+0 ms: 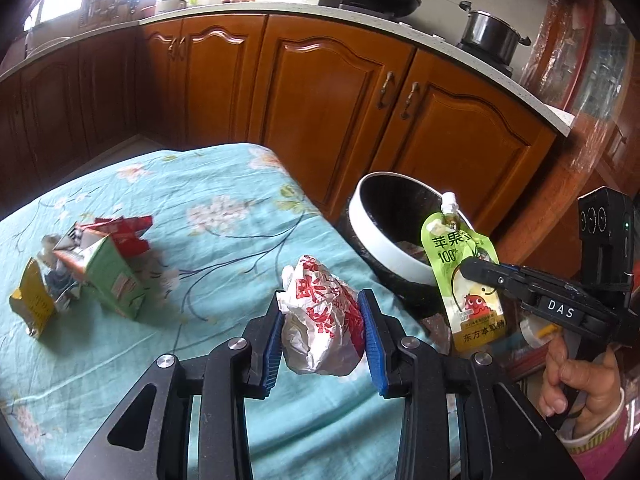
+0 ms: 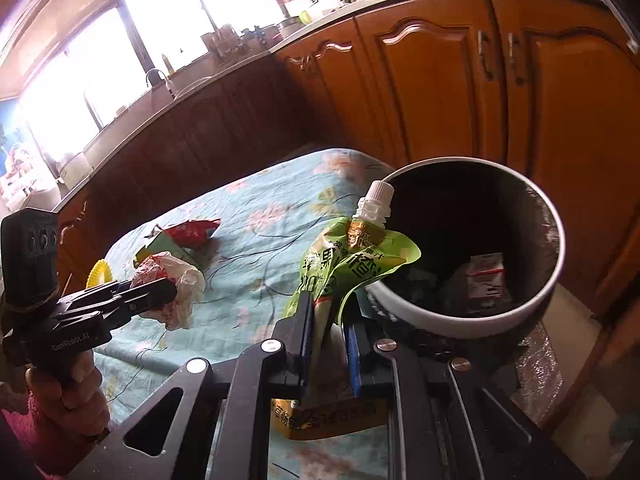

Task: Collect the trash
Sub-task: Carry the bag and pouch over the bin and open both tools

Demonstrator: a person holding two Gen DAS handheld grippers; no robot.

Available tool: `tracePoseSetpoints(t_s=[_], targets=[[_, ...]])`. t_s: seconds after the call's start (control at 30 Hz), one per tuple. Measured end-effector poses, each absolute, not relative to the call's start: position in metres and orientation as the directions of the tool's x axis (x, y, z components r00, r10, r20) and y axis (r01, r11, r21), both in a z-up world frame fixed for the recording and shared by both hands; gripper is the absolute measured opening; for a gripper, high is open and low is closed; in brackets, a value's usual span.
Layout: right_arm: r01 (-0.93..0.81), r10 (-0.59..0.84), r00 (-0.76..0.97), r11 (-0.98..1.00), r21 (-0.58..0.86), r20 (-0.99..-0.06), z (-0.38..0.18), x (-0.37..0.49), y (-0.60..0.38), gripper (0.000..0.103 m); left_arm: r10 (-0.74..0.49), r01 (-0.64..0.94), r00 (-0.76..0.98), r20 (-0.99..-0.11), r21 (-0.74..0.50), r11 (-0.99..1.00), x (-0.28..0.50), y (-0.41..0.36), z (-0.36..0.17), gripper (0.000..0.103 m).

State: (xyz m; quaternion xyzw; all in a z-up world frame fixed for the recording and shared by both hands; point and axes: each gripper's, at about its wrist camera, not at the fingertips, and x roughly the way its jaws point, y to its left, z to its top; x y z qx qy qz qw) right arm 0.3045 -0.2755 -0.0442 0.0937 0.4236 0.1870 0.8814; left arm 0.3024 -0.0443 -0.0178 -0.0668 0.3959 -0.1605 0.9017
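Crumpled white-red bag and green juice pouch held near bin.

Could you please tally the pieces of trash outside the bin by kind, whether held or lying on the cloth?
Crumpled bags: 1, the white and red bag in the left gripper.
Spouted pouches: 1, the green pouch in the right gripper.
Cartons: 1, the green carton.
Wrappers: 2, the red wrapper and the yellow wrapper.
Total: 5

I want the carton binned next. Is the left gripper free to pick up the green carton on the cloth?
Probably not yet: the left gripper is shut on a crumpled wrapper. The green carton lies unobstructed on the cloth.
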Motion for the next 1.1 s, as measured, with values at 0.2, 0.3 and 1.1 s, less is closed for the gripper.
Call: tracePoseSetpoints(t_s=[0.2,0.3,1.1], targets=[[-0.194,0.375,0.6,0.925,0.326,-0.707,-0.044,0.312,-0.312,0.015,-0.368,0.287,0.626,-0.687,-0.236,0.928,0.325,-0.079,-0.015,0.034],[-0.17,0.356,0.613,0.931,0.322,-0.706,-0.045,0.316,-0.322,0.015,-0.377,0.304,0.622,-0.687,-0.232,0.924,0.338,-0.094,-0.015,0.034],[-0.102,0.251,0.652,0.964,0.245,-0.715,-0.048,0.359,-0.346,0.015,-0.386,0.368,0.563,-0.731,-0.196,0.909,0.421,-0.163,-0.039,0.034]])
